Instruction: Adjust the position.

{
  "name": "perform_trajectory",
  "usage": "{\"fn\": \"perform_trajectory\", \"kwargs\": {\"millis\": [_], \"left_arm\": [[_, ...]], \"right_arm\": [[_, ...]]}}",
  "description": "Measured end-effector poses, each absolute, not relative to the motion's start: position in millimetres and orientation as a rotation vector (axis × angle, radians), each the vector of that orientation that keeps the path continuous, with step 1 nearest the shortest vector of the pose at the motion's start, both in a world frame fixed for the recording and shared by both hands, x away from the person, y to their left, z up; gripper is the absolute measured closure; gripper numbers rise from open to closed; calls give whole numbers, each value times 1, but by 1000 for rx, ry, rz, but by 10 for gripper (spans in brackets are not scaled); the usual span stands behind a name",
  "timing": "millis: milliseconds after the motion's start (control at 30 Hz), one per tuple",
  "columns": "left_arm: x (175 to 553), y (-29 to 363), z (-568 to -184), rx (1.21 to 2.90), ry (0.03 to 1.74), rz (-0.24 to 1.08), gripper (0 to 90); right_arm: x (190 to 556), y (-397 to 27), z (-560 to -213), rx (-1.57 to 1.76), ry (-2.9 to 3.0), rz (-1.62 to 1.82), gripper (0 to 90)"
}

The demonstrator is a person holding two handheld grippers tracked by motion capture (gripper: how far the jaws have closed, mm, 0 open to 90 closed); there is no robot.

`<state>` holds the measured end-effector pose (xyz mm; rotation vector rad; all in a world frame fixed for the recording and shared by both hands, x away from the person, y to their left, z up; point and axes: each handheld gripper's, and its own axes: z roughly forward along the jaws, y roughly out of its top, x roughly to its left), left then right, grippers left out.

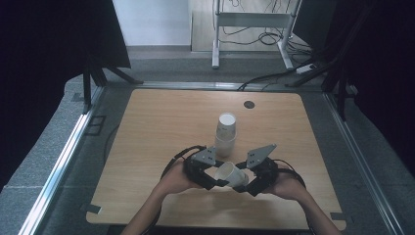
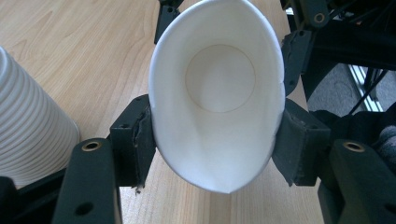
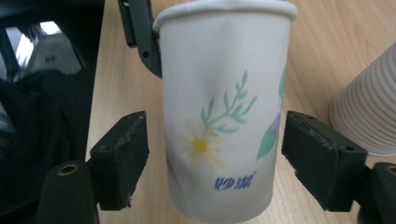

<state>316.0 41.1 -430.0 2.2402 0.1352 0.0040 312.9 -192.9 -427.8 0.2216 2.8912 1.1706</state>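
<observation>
1. The left gripper (image 1: 211,177) is clamped on a single paper cup (image 1: 233,175) near its rim. In the left gripper view the two pads press the mouth of the cup (image 2: 219,93) from a circle into a narrow oval, so the grip is firm, probably firmer than the thin wall needs.
2. The right gripper (image 1: 247,185) stands with its jaws apart around the lower body of the same cup (image 3: 224,112). In the right gripper view there is a clear gap between each pad and the cup wall, so this gripper carries none of the weight.
3. The cup is held just in front of the stack of cups (image 1: 225,134), on the person's side of it, lifted off the wooden table (image 1: 147,147) and tipped so that its mouth faces the left gripper. This looks like one cup held apart from the stack, with one hand gripping and the other letting go or about to take hold.
4. The cup is white paper with a rolled rim and a plain white inside. Its outside shows a yellow daisy, green sprigs and blue characters. Its wall is dented slightly above the daisy.
</observation>
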Motion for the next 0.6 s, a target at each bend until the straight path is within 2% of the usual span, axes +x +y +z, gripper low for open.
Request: {"fn": "perform_trajectory", "kwargs": {"millis": [367,433,600], "left_arm": [[315,37,-429,2273,113,16,365],[315,37,-429,2273,110,17,365],[315,39,-429,2258,117,18,364]], "right_arm": [[316,-180,-425,179,2967,1014,314],[317,-179,-426,173,2977,1006,360],[316,-181,-427,184,2964,1032,379]]}}
